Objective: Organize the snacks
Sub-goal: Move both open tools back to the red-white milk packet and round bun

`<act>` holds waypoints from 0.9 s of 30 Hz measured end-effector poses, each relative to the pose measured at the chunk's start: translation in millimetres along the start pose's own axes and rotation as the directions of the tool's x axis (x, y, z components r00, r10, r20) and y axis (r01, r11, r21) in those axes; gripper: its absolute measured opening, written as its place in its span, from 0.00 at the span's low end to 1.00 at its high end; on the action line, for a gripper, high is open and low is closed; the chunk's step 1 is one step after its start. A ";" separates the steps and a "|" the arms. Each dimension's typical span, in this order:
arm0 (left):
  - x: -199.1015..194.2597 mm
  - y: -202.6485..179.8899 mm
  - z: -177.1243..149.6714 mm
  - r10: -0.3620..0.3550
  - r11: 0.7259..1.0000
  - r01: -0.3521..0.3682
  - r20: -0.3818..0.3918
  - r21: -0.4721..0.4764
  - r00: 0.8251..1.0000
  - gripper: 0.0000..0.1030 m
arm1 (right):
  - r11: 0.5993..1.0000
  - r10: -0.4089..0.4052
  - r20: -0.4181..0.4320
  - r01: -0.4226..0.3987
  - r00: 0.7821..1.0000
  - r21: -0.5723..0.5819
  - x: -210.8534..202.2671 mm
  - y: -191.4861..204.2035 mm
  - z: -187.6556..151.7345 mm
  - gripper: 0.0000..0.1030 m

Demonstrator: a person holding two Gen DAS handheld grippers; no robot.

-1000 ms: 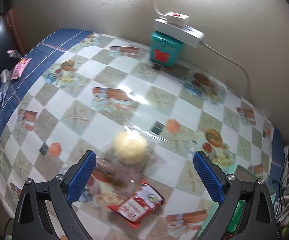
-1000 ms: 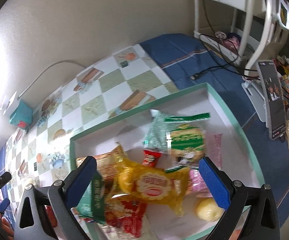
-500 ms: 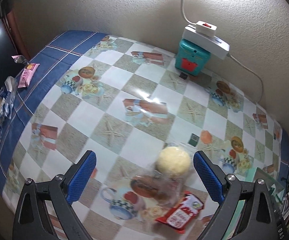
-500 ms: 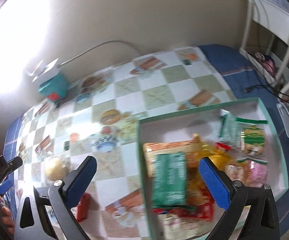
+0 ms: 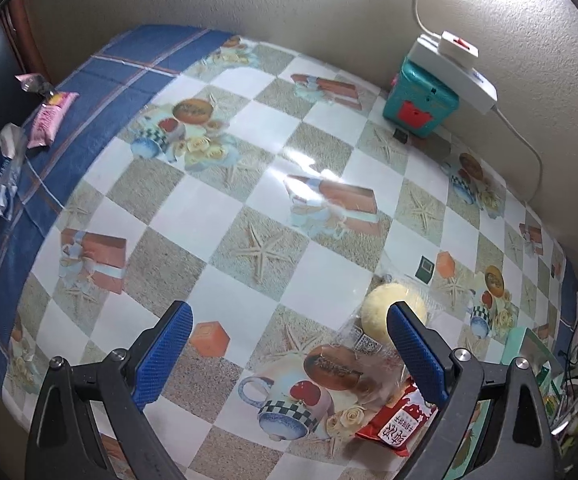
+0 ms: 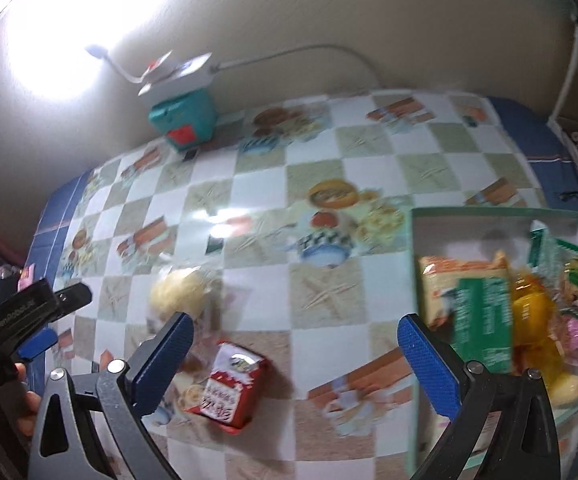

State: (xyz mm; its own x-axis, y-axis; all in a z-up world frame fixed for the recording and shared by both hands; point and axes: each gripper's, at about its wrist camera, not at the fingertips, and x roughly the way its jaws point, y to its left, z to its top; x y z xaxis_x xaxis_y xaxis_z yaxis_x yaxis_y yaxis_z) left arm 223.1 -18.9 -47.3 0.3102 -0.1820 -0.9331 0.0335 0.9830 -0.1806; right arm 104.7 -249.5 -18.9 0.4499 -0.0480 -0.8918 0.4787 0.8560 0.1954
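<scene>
Both the left gripper [image 5: 289,344] and right gripper [image 6: 295,354] hang spread and empty, the red packet [image 6: 229,390] and wrapped bun [image 6: 177,290] lying unsorted at ten o'clock, while the heaped tray [image 6: 415,240] at three o'clock suggests much is left.

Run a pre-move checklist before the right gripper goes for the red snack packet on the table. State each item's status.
1. Right gripper open and empty: ok, jaws spread wide, nothing between them.
2. Left gripper open and empty: ok.
3. Red snack packet with white lettering reachable: ok, it lies flat on the checkered tablecloth, just ahead of the right gripper.
4. Packet free of neighbours: not ok, the round pale-yellow bun in clear wrap lies close; the left wrist view shows its wrap reaching the packet.
5. Green-rimmed white tray of snacks has room: ok, bare floor near its far wall.
6. Left gripper clear of the path: cannot tell.
</scene>
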 end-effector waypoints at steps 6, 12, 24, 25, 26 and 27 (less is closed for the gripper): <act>19.7 -3.7 -3.7 0.001 0.999 0.001 -0.062 0.032 0.998 0.95 | 0.999 -0.006 -0.057 0.004 0.998 -0.034 20.5 14.0 -8.1 1.00; 35.9 -4.8 -7.2 -0.012 0.999 0.016 -0.115 0.032 0.993 0.95 | 0.999 -0.020 -0.128 0.014 0.992 -0.049 42.3 18.3 -15.8 1.00; 53.8 -13.5 -14.1 -0.006 0.999 0.012 -0.157 0.039 0.988 0.95 | 0.997 -0.034 -0.203 0.019 0.979 -0.080 66.0 29.0 -29.8 1.00; 53.9 -13.9 -14.5 -0.006 0.999 0.012 -0.156 0.038 0.988 0.95 | 0.996 -0.034 -0.205 0.016 0.978 -0.086 67.0 30.8 -31.0 1.00; 54.0 -14.5 -15.2 -0.007 0.999 0.012 -0.154 0.036 0.988 0.95 | 0.995 -0.034 -0.208 0.015 0.978 -0.094 68.1 33.0 -32.3 0.99; 54.1 -15.4 -15.8 -0.007 0.999 0.013 -0.153 0.035 0.988 0.95 | 0.995 -0.036 -0.210 0.016 0.977 -0.099 69.3 34.8 -33.1 0.99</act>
State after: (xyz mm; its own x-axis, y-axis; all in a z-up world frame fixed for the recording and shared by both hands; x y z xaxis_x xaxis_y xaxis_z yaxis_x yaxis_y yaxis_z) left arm 224.3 -44.2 -99.9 0.1610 -0.1908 -0.9683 0.0708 0.9808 -0.1815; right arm 127.5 -206.0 -87.4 0.2642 0.0300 -0.9640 0.4082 0.9021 0.1400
